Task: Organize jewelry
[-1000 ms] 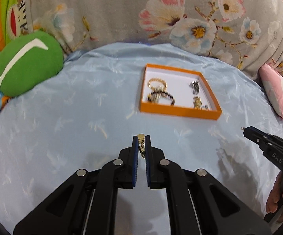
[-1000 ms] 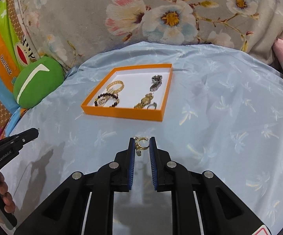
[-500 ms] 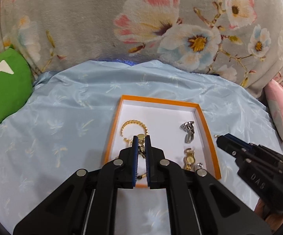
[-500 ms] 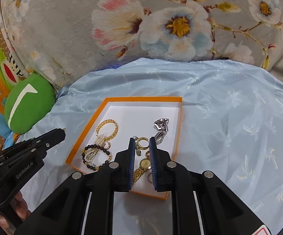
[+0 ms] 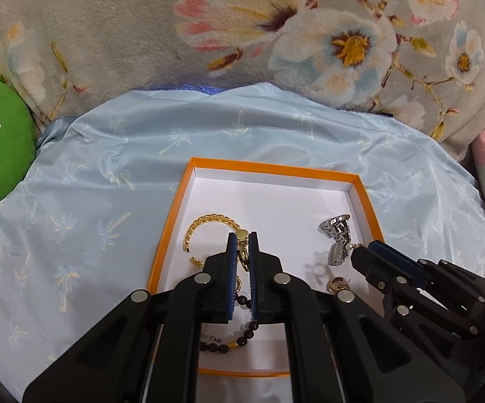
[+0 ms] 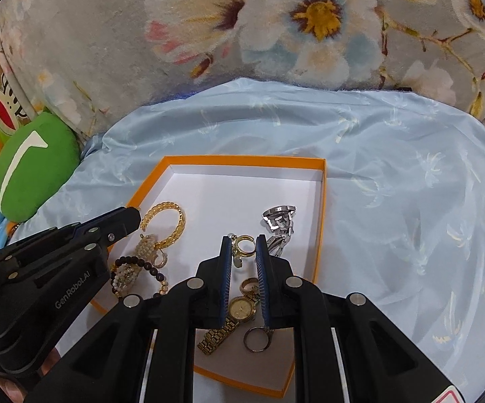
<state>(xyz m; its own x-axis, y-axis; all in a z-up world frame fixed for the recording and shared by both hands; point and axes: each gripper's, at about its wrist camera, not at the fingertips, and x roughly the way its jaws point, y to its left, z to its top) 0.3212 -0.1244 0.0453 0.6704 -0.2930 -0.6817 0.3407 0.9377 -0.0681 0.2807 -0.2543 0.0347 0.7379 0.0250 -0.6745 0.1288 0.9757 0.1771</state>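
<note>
Both of my claws have travelled forward from the bare blue cloth and now hang over the shallow orange-rimmed, white-floored tray point(image 5: 172, 225). My left gripper point(image 5: 241, 239) is pinched shut on a small gold drop earring point(image 5: 242, 235), held above the tray's left half, close to the open gold chain-link bangle point(image 5: 209, 221) lying there. My right gripper point(image 6: 244, 241) is clamped on a gold hoop earring with a pale bead point(image 6: 245, 247), over the tray's middle. Below it lie a gold wristwatch point(image 6: 239, 309), a gold ring point(image 6: 249, 283) and a thin bare hoop point(image 6: 257, 339). A silver metal watch point(image 6: 277, 220) rests near the right wall, and a dark beaded bracelet point(image 6: 138, 263) sits towards the left. The tray sits on pale blue satin cloth with a palm print point(image 6: 410, 201), with a green round cushion point(image 6: 31, 164) off to the left.
</note>
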